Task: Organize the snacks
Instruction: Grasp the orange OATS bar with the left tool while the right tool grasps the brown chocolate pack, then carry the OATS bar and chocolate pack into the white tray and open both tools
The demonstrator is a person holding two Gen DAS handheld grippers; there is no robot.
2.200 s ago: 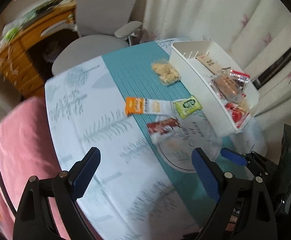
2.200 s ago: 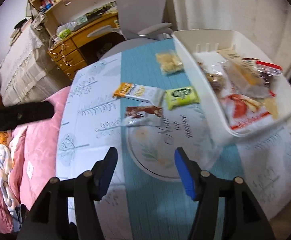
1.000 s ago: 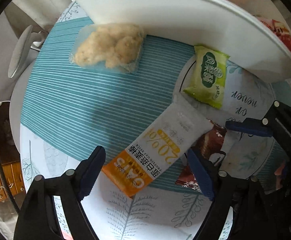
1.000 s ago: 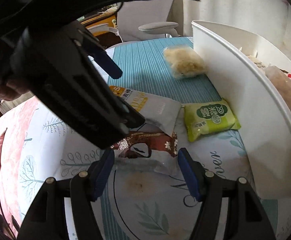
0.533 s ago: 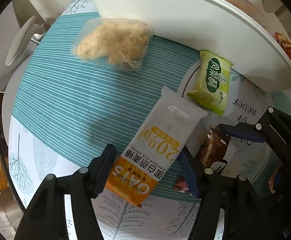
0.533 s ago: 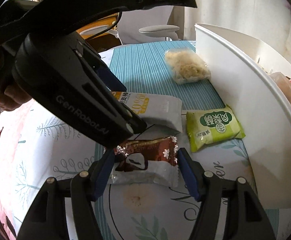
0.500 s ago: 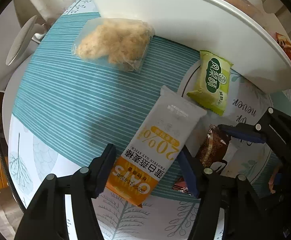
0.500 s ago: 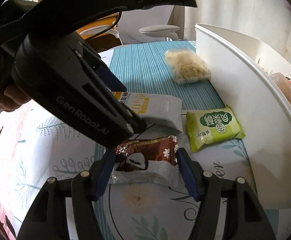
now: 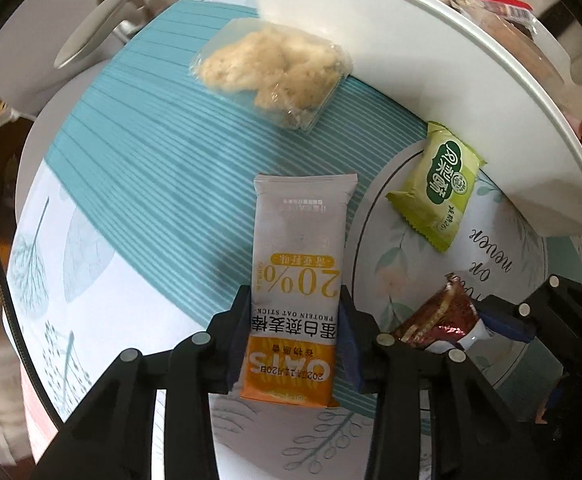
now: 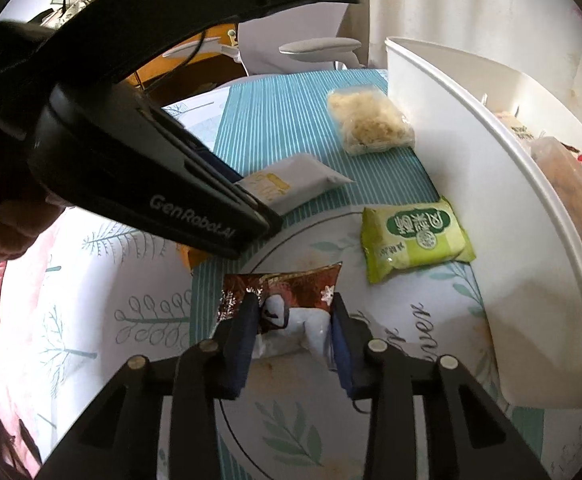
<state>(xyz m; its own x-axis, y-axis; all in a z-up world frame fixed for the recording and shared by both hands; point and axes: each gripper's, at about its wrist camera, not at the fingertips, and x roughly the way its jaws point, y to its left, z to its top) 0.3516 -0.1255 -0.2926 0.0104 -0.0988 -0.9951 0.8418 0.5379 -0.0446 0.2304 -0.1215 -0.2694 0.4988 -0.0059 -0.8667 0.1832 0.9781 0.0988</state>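
Nearby, green packet (image 9: 439, 184), white bin (image 9: 431, 52)

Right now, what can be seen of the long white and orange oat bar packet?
The long white and orange oat bar packet is a flat, sealed foil-like wrapper, white at its far end and orange at its near end, printed with "20%" and "OATS". It lies flat on the teal striped tablecloth, pointing away from the camera. The left gripper is shut on its long edges near the orange end. No other snack touches it.

The white bin's (image 10: 491, 184) wall blocks the surface's far side; striped cloth (image 9: 139, 184) beside the puffed snack pack (image 9: 275, 68) lies open.
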